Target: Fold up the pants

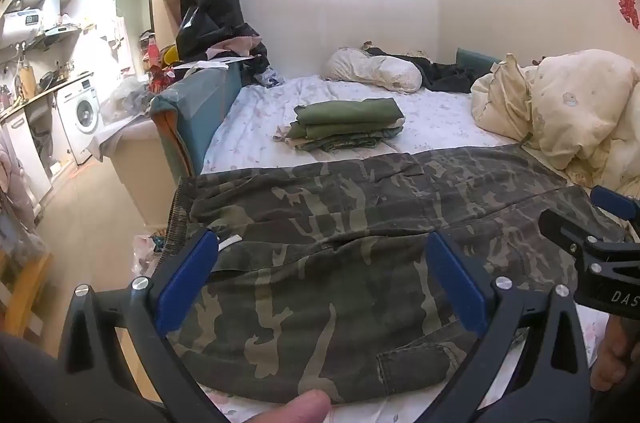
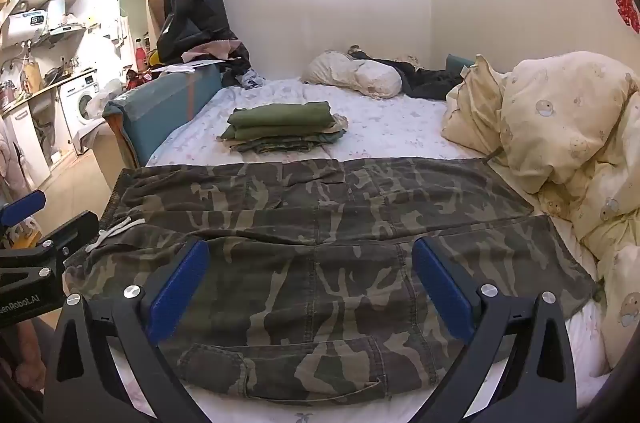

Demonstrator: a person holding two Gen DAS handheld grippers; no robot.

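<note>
Camouflage pants (image 1: 344,263) (image 2: 320,263) lie spread flat across the near part of the bed, waistband with a white drawstring (image 2: 116,227) at the left, legs running right. My left gripper (image 1: 322,243) hovers open above the waist end, its blue pads wide apart with nothing between them. Over the leg section my right gripper (image 2: 310,251) is open too, holding nothing. Each gripper shows at the edge of the other's view: the right gripper (image 1: 600,243), and the left gripper (image 2: 28,247).
A stack of folded green clothes (image 1: 348,123) (image 2: 280,127) sits mid-bed on the floral sheet (image 1: 440,119). A cream duvet (image 2: 560,151) is piled at the right, pillows (image 2: 356,73) at the far end. A teal headboard (image 1: 196,115) bounds the left, with the floor and a washing machine (image 1: 82,115) beyond.
</note>
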